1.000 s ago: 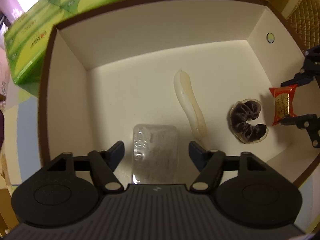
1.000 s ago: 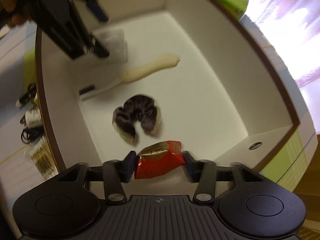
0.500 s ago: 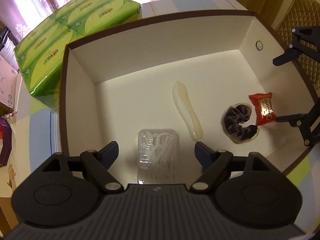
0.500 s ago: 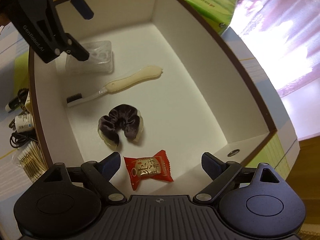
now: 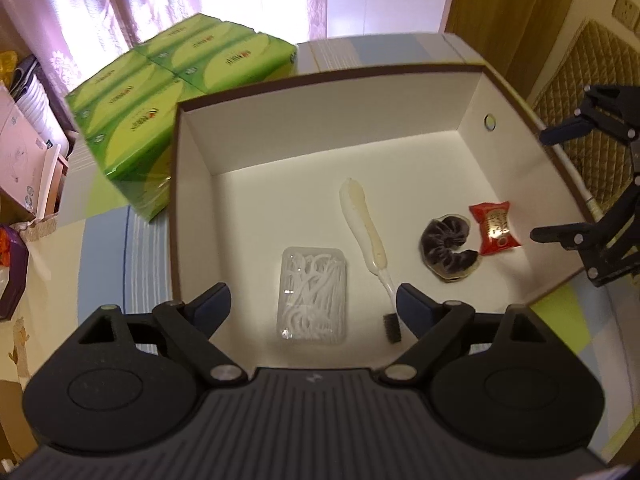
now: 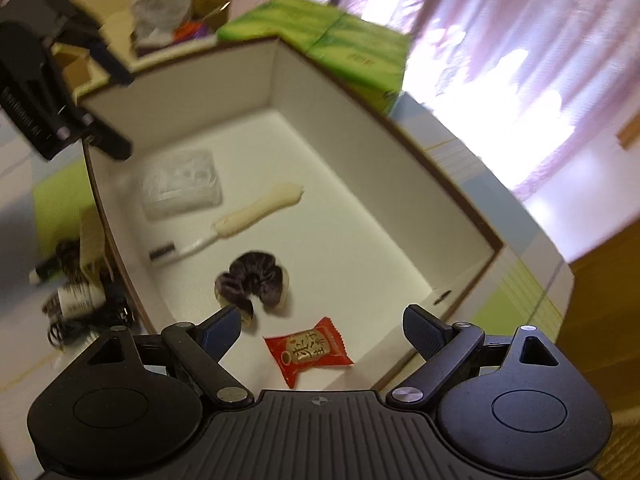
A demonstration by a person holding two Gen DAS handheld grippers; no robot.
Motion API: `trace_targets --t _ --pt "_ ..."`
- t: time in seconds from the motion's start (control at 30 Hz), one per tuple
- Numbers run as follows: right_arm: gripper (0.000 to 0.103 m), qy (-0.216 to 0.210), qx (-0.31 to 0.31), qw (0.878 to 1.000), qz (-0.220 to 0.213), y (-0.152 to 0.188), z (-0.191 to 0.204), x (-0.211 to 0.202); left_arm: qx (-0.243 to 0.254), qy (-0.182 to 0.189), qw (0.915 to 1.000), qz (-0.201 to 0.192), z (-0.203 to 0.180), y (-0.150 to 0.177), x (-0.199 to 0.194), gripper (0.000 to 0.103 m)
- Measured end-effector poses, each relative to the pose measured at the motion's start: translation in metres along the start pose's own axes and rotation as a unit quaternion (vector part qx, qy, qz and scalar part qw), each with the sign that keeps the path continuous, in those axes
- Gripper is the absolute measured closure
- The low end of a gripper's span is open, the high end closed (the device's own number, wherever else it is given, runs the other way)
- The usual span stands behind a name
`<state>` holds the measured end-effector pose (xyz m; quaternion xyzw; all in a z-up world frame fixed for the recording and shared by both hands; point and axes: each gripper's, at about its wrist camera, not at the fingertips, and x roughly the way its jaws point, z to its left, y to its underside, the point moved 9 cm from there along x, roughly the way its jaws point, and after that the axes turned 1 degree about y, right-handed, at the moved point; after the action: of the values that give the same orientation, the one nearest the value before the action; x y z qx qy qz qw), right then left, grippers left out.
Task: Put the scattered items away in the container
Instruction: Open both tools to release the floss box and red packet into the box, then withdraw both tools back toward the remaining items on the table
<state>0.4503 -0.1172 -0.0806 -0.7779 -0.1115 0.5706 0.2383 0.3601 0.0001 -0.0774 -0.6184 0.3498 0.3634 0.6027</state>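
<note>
A white box [image 5: 320, 136] with a brown rim holds a clear case of floss picks [image 5: 313, 292], a cream-handled toothbrush [image 5: 362, 220], a dark scrunchie [image 5: 446, 246] and a red candy packet [image 5: 495, 222]. My left gripper [image 5: 314, 300] hovers above the case, its jaws opening, touching nothing. My right gripper [image 6: 322, 318] stands open above the red packet [image 6: 308, 350], which lies loose on the box [image 6: 340, 120] floor beside the scrunchie [image 6: 252, 280]. Each gripper shows in the other's view: the right gripper [image 5: 543, 186] at the box's right side, the left gripper [image 6: 118, 112] at its far left corner.
Green tissue packs [image 5: 180, 92] are stacked behind the box's far left corner. Outside the box's left wall in the right wrist view lie a small bottle [image 6: 80, 296] and dark cables [image 6: 80, 328]. A quilted chair back [image 5: 592, 92] stands to the right.
The right gripper let go of the red packet, which now lies on the box floor. The left jaws widened around the clear case. Both grippers rose away from the box floor.
</note>
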Motion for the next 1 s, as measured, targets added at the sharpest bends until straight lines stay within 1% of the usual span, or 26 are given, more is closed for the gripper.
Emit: trace_targets --t 0.13,0.2,0.37,0.5,0.6,0.7,0.8,1.0 --pt "0.010 0.005 0.044 0.998 -0.051 -0.001 0.012 -0.032 -0.009 0.000 0.9997 -0.024 0.003 0.010 -0.026 0.014" --pt "0.010 0.007 0.057 0.996 -0.068 0.001 0.020 -0.045 -0.011 -0.002 0.9994 -0.033 0.004 0.016 -0.038 0.014" --pt "0.010 0.030 0.091 0.991 -0.090 0.004 0.036 -0.071 -0.008 -0.012 0.9986 -0.050 0.005 0.029 -0.059 0.013" --pt "0.010 0.041 0.133 0.985 -0.105 0.011 0.045 -0.083 -0.006 -0.016 0.9982 -0.058 0.003 0.040 -0.071 0.012" --pt "0.010 0.041 0.169 0.979 -0.107 0.019 0.051 -0.087 -0.007 -0.026 0.9978 -0.061 0.003 0.047 -0.078 0.008" --pt "0.010 0.037 0.202 0.973 -0.104 0.027 0.059 -0.089 -0.004 -0.036 0.9974 -0.063 0.002 0.054 -0.082 0.008" --pt "0.010 0.028 0.229 0.968 -0.101 0.034 0.066 -0.090 -0.005 -0.037 0.9975 -0.060 0.001 0.062 -0.083 0.008" --pt "0.010 0.016 0.260 0.963 -0.071 0.048 0.082 -0.085 -0.017 -0.035 0.9978 -0.054 0.003 0.076 -0.083 0.008"
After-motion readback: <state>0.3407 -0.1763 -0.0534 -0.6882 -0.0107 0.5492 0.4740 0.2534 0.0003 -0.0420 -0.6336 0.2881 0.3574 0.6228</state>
